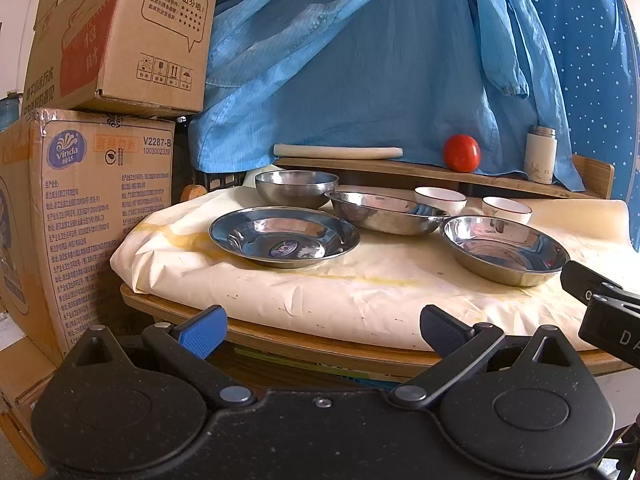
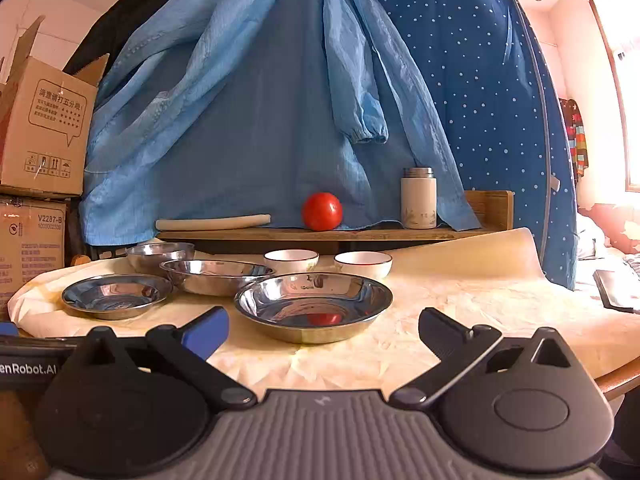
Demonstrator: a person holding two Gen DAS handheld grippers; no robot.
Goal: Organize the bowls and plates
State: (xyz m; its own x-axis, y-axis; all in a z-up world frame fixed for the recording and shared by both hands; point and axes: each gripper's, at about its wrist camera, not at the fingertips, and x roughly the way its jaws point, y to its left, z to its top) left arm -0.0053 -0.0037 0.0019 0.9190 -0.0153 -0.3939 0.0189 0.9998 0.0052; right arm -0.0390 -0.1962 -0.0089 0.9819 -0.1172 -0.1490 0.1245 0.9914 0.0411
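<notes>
Both our grippers hang nearest the lens, short of the dishes: the left gripper [image 1: 320, 326] gapes wide at the table edge, holding nothing, and the right gripper [image 2: 322, 330] gapes equally wide and empty over the cream cloth [image 2: 460, 300]. Behind everything hangs a blue gown [image 1: 360, 60], with stacked cardboard boxes [image 1: 88, 184] at left. On the cloth-covered table [image 1: 280, 336] we see three steel plates: the left plate [image 1: 284, 237], the middle plate [image 1: 386, 213] behind it, and the right plate [image 2: 313, 306], just ahead of the right gripper. A steel bowl [image 1: 297, 188] sits at the back left, overlapping the middle plate in both views. Two white bowls [image 2: 291, 261] [image 2: 363, 263] stand side by side, apart, behind the plates. On the wooden shelf [image 2: 320, 234] beyond rest a pale roll [image 2: 212, 222], a flask [image 2: 418, 198] and a tomato [image 2: 322, 211].
</notes>
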